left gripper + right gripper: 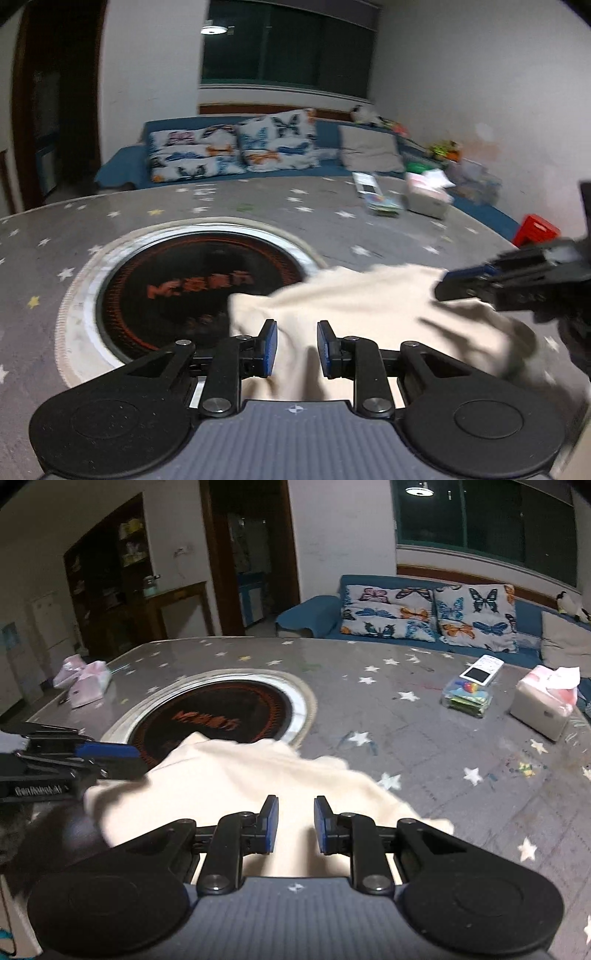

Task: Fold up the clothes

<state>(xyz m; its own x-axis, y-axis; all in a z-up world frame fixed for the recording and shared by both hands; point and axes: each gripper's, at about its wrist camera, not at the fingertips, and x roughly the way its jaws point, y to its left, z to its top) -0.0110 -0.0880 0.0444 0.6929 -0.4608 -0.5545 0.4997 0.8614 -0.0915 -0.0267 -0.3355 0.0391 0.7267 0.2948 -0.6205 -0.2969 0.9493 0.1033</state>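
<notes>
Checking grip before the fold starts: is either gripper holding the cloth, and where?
Neither holds it. The left gripper and right gripper are both open over the crumpled cream fabric garment.

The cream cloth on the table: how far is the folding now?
Early stage. Done: the cream cloth lies on the star-patterned table, partly over the round black burner. In hand: nothing; the left gripper and the right gripper are both open above it. Left: the cloth is still bunched with no neat fold visible, so all folds remain.
</notes>
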